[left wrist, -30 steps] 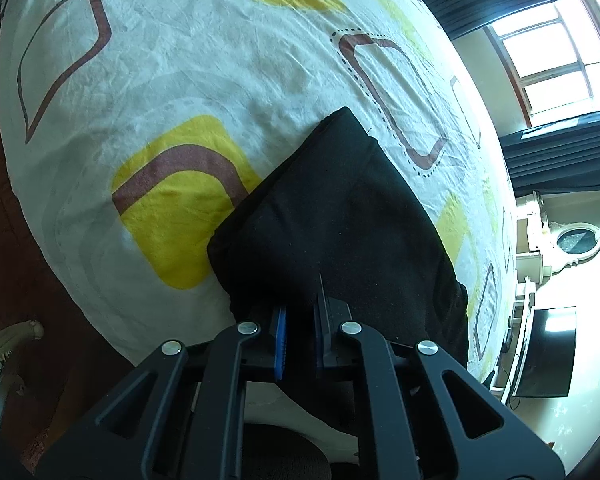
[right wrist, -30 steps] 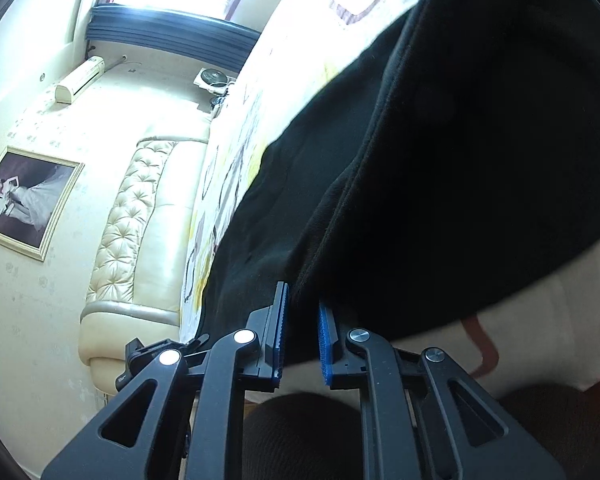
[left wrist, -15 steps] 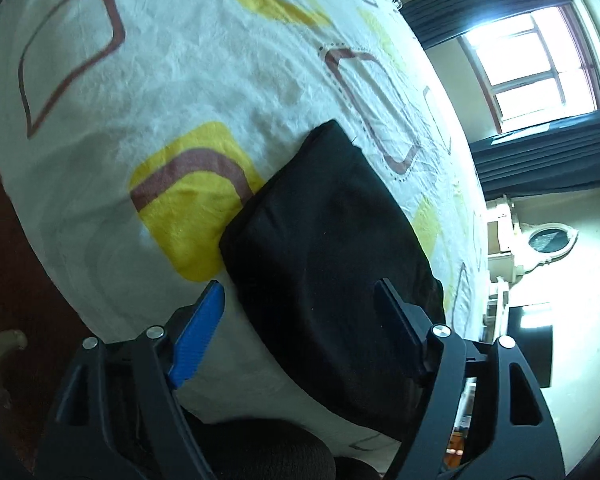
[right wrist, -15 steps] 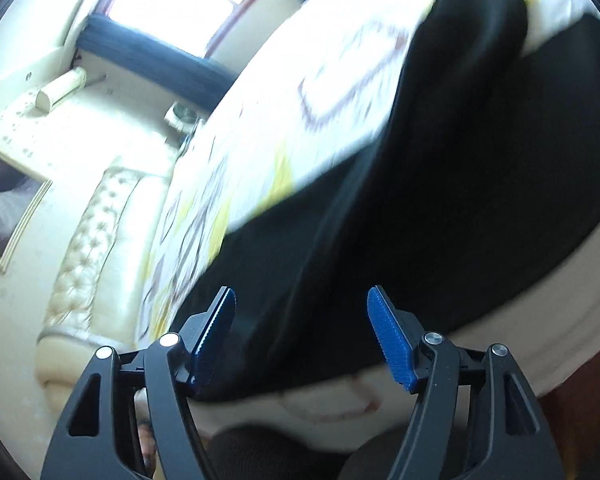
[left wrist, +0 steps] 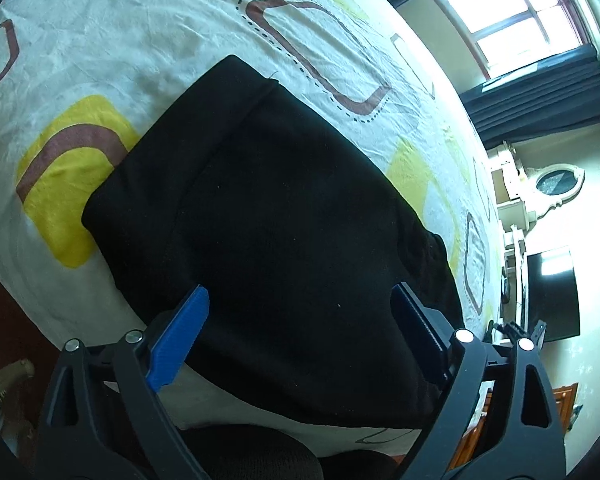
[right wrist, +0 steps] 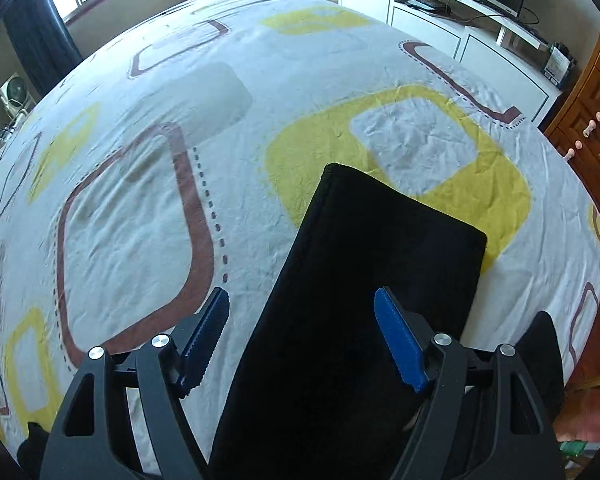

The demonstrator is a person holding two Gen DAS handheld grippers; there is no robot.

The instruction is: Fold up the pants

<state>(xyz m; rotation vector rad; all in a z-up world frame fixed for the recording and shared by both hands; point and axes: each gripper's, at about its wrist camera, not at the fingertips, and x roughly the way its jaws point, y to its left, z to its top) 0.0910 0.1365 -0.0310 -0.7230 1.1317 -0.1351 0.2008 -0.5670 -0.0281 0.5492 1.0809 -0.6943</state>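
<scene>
The black pants (left wrist: 284, 216) lie folded into a flat rectangle on the patterned bed sheet (left wrist: 140, 40), near the bed's edge. My left gripper (left wrist: 300, 320) is open and empty, hovering above the near edge of the pants. In the right wrist view the folded pants (right wrist: 364, 280) run away from me as a long strip. My right gripper (right wrist: 300, 328) is open and empty above the strip's left edge, holding nothing.
The bed sheet (right wrist: 160, 160) is white with yellow and brown squares. A white TV cabinet (right wrist: 440, 20) with a television stands past the bed. A wooden dresser (right wrist: 592, 120) is at the right. Dark curtains (left wrist: 540, 96) hang by the window.
Both grippers were shut on the pants' edge one second ago. They have opened, let go and pulled back. The right gripper's view has swung round over the bed.
</scene>
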